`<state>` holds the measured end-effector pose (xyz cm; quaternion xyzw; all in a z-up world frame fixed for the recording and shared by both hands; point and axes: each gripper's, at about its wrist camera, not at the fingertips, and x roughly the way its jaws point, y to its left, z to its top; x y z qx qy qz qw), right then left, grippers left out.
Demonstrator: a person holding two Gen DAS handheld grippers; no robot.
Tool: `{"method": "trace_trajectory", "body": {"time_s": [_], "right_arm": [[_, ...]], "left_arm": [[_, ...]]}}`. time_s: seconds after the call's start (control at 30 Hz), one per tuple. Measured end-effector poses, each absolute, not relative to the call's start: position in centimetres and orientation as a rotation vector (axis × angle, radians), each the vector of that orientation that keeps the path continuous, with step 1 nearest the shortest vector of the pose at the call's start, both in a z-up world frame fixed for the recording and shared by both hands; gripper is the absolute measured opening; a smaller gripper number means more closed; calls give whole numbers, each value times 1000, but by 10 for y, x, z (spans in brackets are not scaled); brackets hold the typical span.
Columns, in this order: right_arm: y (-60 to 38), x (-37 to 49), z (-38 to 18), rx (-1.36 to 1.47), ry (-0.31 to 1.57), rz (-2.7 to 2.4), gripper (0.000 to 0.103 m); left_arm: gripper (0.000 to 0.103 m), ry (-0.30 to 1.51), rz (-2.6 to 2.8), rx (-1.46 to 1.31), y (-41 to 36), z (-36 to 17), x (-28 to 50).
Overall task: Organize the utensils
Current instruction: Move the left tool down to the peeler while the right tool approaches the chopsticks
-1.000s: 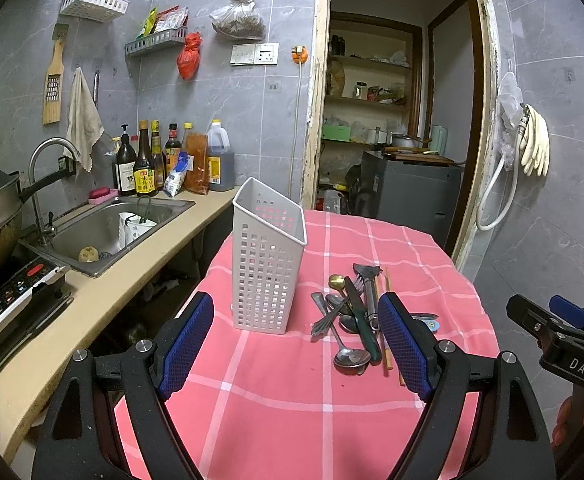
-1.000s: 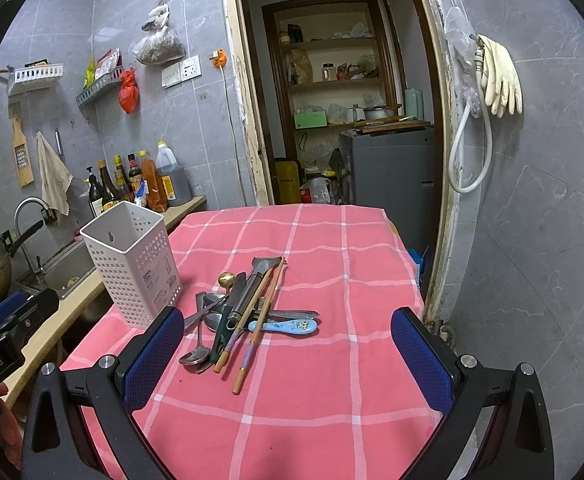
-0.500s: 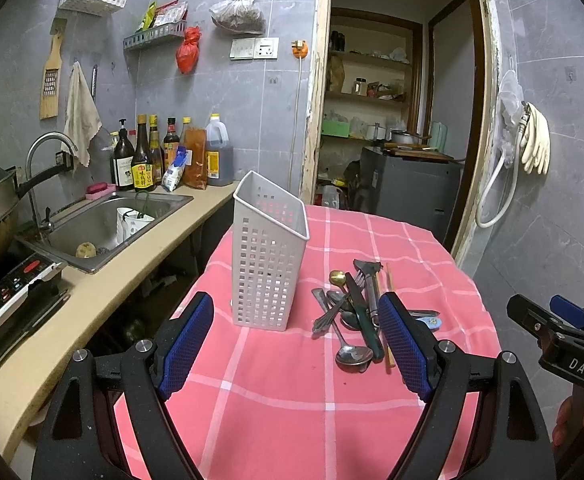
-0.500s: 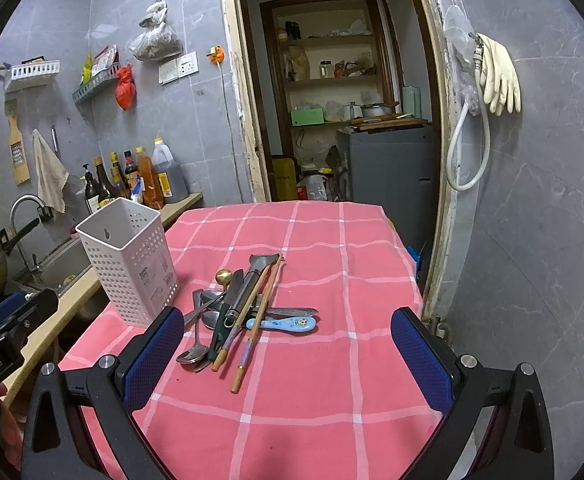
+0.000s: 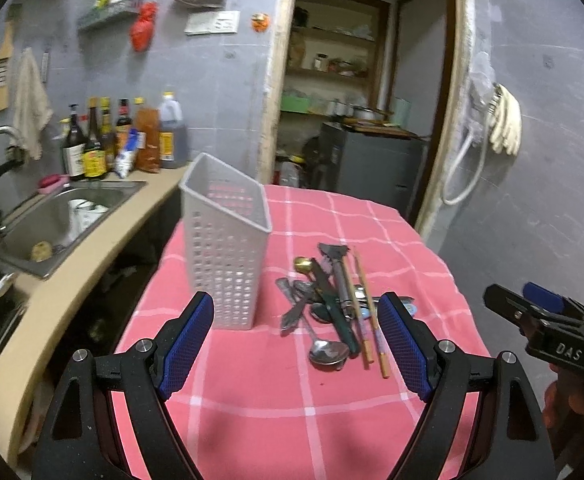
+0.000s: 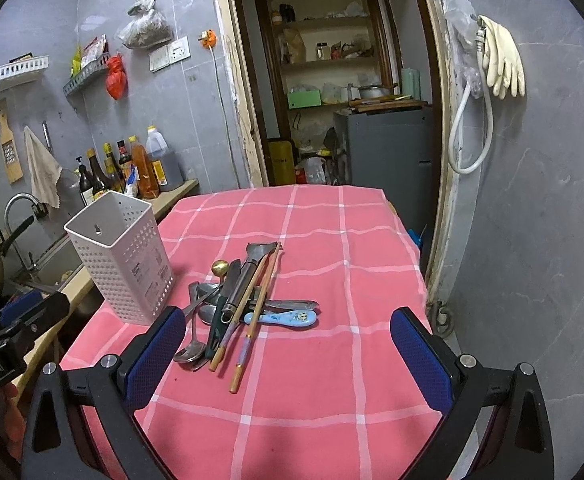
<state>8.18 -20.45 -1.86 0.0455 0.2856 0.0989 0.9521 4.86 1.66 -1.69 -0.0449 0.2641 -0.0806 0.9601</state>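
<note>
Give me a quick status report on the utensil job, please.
Left gripper and right gripper open, empty. Utensils piled beside the white holder, none inside visible. Path clear.

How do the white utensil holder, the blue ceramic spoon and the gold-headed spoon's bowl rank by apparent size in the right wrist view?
1. White utensil holder, by far the largest.
2. Blue ceramic spoon.
3. Gold-headed spoon's bowl, smallest.

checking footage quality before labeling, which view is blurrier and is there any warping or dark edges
Left wrist view: soft with motion blur, bottles and white utensil basket smeared. Right wrist view: sharp, the utensil pile crisp. Both: fisheye bends the door frame, with black corners; lighting is dim and even, no strong glare.
</note>
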Motion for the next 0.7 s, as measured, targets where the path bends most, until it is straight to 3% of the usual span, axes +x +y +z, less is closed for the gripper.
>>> {"method": "trace_trajectory", "body": {"time_s": [0.27,0.43,0.57,0.7], "right_arm": [[-214,110,-22,124,655,200,81],[-229,136,-25,145,717,216,78],[-243,163,-30,153,767,251,71],[-256,193,-41,182,833,299,58]], "left_arm": [[79,578,-328,-63,4,-24,84],[79,617,-373,-73,-13,-29,108],[70,651,-352,-83,-28,-35,132],[63,702,-308,-108,-38,-43,156]]}}
